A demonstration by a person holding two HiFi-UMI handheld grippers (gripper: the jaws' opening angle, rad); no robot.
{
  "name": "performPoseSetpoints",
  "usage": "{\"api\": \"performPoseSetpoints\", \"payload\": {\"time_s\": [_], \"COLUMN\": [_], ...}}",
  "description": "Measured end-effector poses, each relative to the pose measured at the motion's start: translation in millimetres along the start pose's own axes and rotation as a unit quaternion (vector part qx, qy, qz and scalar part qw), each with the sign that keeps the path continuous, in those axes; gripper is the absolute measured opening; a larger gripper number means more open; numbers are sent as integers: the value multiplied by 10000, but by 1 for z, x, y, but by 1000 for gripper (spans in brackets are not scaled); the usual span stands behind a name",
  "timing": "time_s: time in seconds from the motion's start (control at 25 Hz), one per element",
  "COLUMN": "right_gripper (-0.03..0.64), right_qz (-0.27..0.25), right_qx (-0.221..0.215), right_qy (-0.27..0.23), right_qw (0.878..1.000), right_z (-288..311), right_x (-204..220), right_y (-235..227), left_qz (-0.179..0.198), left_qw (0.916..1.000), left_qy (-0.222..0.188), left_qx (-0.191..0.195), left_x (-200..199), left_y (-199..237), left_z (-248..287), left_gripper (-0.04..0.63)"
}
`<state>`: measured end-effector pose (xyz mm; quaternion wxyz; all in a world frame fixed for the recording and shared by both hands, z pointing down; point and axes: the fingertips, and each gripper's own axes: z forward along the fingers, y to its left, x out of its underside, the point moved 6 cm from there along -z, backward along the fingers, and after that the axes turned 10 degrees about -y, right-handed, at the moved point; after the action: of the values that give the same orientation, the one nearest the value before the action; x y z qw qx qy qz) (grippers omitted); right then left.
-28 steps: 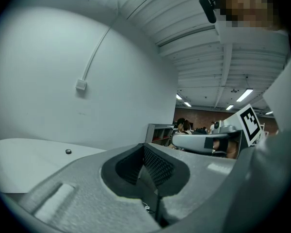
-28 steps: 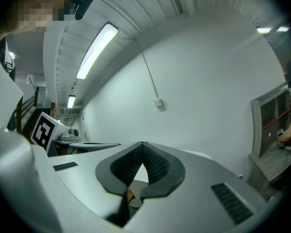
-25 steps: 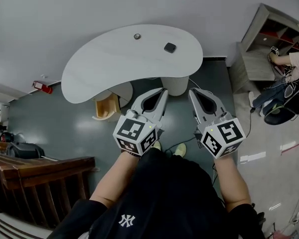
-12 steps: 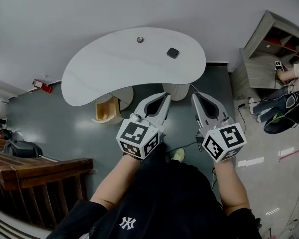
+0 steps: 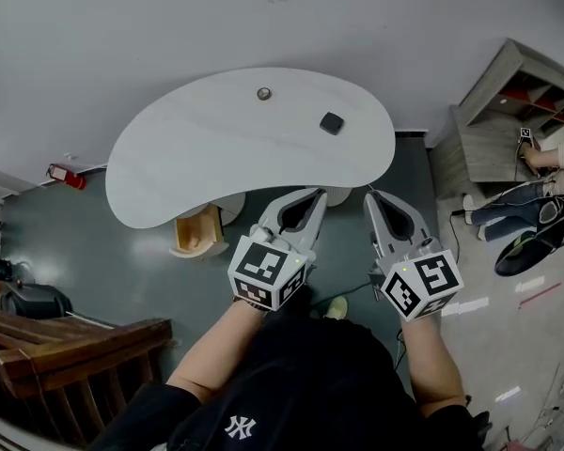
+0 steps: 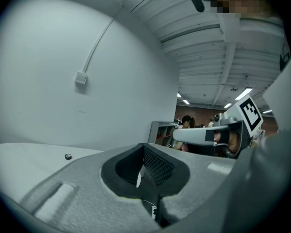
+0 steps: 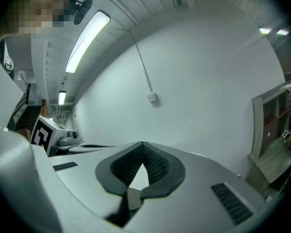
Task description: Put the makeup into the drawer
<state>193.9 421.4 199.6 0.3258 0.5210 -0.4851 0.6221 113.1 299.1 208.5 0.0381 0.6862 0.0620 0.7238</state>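
White table (image 5: 216,148), black object (image 5: 332,122), wooden railing (image 5: 75,341)

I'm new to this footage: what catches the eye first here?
The curved white table fills the middle of the head view, bearing a dark square item and a small round item. Nearer the person, the left gripper and right gripper sit side by side, both shut and empty.

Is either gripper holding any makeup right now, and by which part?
Nothing is held. The left gripper and right gripper are both shut with nothing between them; the dark makeup case lies on the table.
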Motion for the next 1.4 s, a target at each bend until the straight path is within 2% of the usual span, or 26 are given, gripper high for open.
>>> {"api": "performPoseSetpoints", "payload": {"time_s": [0.4,0.72,1.16,1.4], "right_gripper": [14,14,14,14], "right_qz": [-150,-47,75,188], "right_qx": [418,708,119,-67], "right_qy": [-108,-36,92,353], "right_qw": [9990,9975,9999,9992], "right_z": [77,102,182,219], "right_x": [-1,4,22,50], "right_y": [3,-18,-90,-143], "left_qz": [94,76,303,163], "left_qw": [9989,9981,9978,9973], "left_qy": [105,179,554,721], "left_qx": [455,586,199,14], "left_x": [2,13,52,89], "left_y": [78,101,144,163], "left_z": [36,66,152,205], "left_gripper": [9,11,11,11]}}
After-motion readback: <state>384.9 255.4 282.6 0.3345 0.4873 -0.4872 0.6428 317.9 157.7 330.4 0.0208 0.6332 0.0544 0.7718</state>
